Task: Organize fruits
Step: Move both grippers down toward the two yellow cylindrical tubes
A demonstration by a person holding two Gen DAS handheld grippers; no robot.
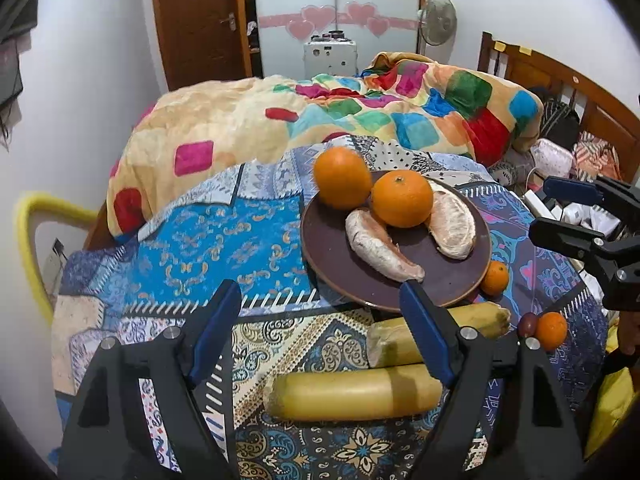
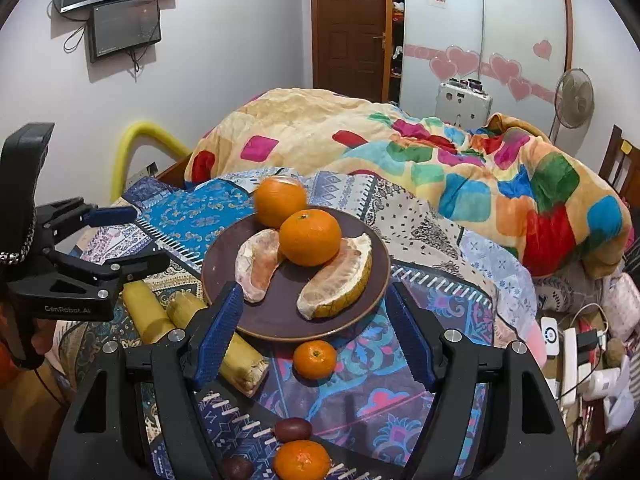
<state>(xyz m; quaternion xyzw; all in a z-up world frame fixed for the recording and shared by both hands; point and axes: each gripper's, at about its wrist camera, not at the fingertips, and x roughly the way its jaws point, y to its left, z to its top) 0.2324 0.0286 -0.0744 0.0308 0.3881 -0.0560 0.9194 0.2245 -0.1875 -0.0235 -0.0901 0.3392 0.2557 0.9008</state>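
Left wrist: tongs (image 1: 320, 300) parted, level above bananas (image 1: 352, 396).

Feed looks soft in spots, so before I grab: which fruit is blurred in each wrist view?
Left wrist: the far orange is smeared, the near orange sharp. Right wrist: the same far orange is blurred; plate crisp. Both views bend at the edges.

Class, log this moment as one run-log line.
left gripper: open, empty | right gripper: open, empty | plate: two oranges, two pomelo wedges | small mandarin: on cloth
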